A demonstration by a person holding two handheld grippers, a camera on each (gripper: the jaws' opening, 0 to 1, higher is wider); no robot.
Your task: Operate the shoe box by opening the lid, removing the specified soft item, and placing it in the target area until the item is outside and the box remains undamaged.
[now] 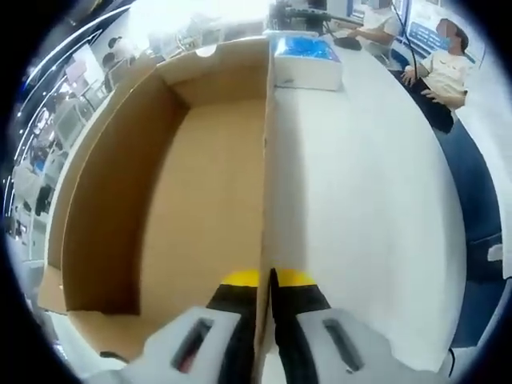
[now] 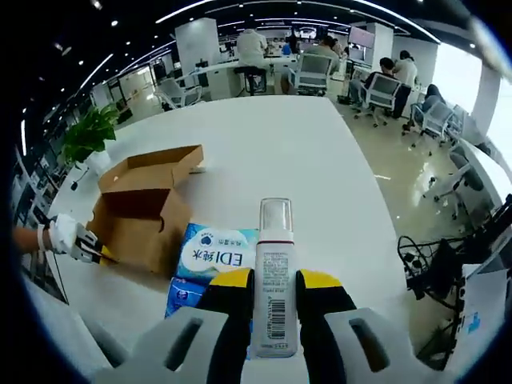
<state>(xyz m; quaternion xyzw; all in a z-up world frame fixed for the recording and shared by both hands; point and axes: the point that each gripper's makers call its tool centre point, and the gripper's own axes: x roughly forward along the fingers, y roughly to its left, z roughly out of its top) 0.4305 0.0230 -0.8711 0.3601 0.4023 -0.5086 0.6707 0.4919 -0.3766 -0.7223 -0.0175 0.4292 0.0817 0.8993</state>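
Note:
The brown cardboard shoe box (image 1: 200, 208) lies open, and its inside is bare. My left gripper (image 1: 266, 278) is shut on the box's right side wall, one yellow-tipped finger on each side of the cardboard. In the right gripper view the box (image 2: 140, 228) sits at the left with its lid (image 2: 156, 166) folded back, and the left gripper (image 2: 90, 248) grips its near edge. A blue-and-white soft tissue pack (image 2: 212, 258) lies on the table beside the box, and is also visible past its far corner (image 1: 308, 58). My right gripper (image 2: 274, 278) is shut on a white pump bottle (image 2: 275, 264) with a clear cap, held upright.
The round white table (image 2: 272, 152) stretches away beyond the box. A potted plant (image 2: 86, 132) stands at its left rim. Office chairs and seated people (image 2: 384, 80) are further back. Two people (image 1: 444, 68) sit at the table's far right edge.

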